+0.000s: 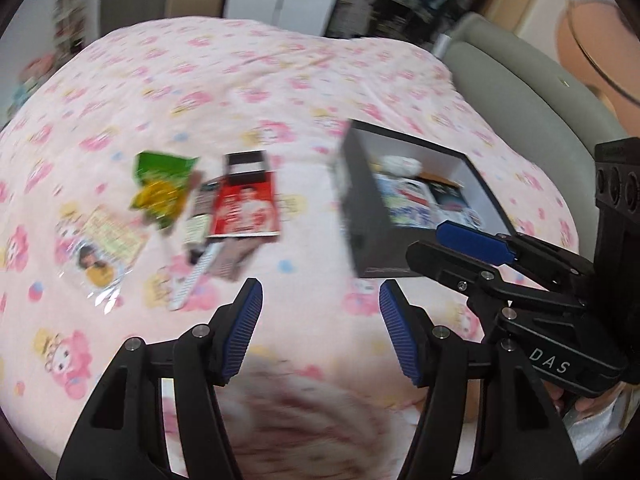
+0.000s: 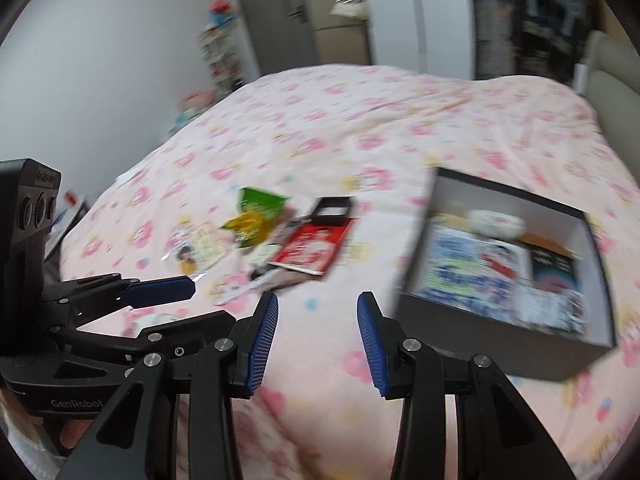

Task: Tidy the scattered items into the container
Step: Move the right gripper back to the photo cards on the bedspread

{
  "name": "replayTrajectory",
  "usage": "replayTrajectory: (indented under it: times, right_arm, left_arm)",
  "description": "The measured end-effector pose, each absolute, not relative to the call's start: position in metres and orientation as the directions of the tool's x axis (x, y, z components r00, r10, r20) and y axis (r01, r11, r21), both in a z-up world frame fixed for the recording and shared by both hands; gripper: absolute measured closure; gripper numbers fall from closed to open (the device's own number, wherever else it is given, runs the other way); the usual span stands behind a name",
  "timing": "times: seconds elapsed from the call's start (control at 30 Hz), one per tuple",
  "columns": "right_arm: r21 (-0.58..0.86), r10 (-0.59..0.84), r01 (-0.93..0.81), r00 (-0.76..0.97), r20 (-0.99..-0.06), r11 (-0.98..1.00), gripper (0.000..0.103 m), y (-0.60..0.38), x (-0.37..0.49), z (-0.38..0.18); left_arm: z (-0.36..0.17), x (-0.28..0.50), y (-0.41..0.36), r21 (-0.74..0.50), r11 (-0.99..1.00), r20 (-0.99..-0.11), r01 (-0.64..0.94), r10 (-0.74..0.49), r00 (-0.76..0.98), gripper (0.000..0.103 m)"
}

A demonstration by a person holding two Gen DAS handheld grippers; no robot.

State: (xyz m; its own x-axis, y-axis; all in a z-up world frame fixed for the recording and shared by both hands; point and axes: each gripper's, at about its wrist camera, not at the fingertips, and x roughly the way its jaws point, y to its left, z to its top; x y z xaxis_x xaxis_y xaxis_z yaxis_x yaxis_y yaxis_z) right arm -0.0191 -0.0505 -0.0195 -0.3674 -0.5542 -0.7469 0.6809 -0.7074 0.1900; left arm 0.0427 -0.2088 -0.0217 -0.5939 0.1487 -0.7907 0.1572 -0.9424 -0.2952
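Left wrist view: left gripper and right gripper gape empty between picks; next, the red flat packet at eleven o'clock, then into the black cardboard box.

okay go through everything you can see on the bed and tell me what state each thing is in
Box: open, lidless, partly filled.
Green packet: loose on the bedspread, outside the box.
Red packet: flat on the bedspread, overlapping other packets.
Clear sleeve: flat, left of the pile.
Left gripper: open, empty.
Right gripper: open, empty.
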Motion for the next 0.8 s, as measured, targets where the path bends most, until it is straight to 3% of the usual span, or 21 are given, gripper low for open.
replayTrajectory:
  times: [0.47, 0.8]
  right_arm:
    - [0.287, -0.536, 0.776, -0.078, -0.841, -0.562, 0.066, -0.194, -0.048, -0.077]
    - [0.330, -0.446, 0.807, 0.094, -0.890, -0.489, 0.066, -0.292, -0.070, -0.148]
  left_arm:
    - [-0.103, 0.072, -0.364, -0.379, -0.796, -0.824, 0.472, 0.058, -0.564, 0.041]
    - [-0.168, 0.079, -0.438, -0.398, -0.628, -0.866, 0.669, 0.015, -0.500, 0.041]
